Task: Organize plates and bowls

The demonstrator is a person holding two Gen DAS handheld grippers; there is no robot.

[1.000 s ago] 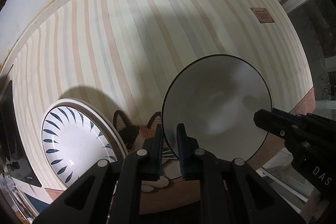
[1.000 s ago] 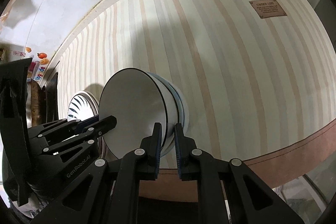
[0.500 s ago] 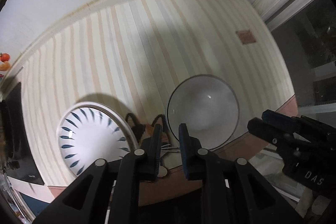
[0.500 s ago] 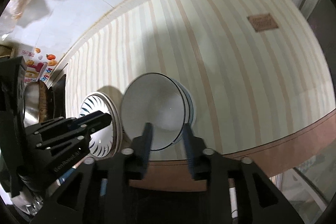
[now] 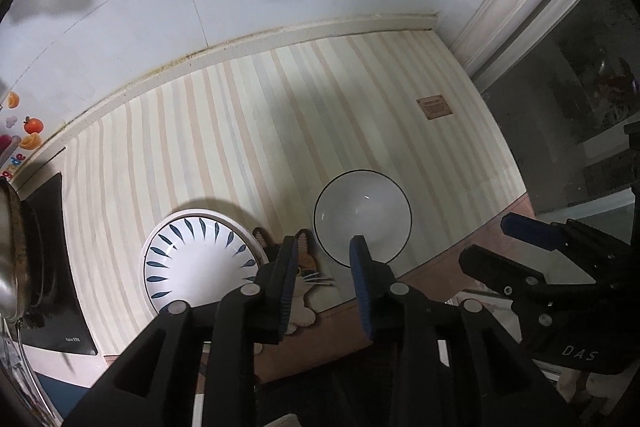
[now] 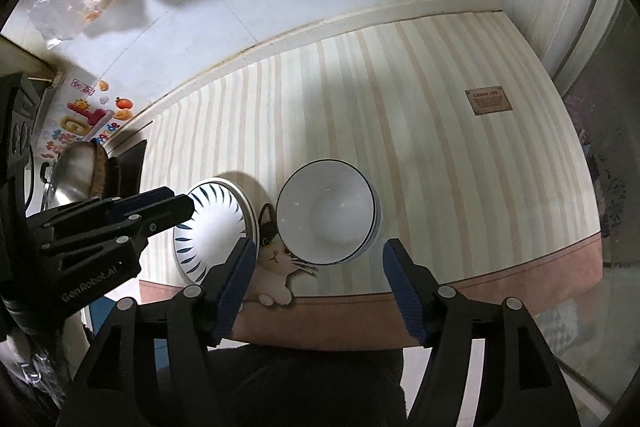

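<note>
Here the bowl [image 6: 326, 213] sits beyond the spread right gripper [image 6: 316, 261].

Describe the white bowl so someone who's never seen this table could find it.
On the striped tablecloth, near its front edge, find the cartoon cat. The bowl sits just right of it: plain white inside with a thin dark rim, unlike the leaf-patterned plate on the cat's left.

Each hand-held gripper [image 5: 324, 263] [image 6: 316, 263] is black plastic with silver screws, blue ribbed finger pads [image 6: 236, 283] and white lettering.
</note>
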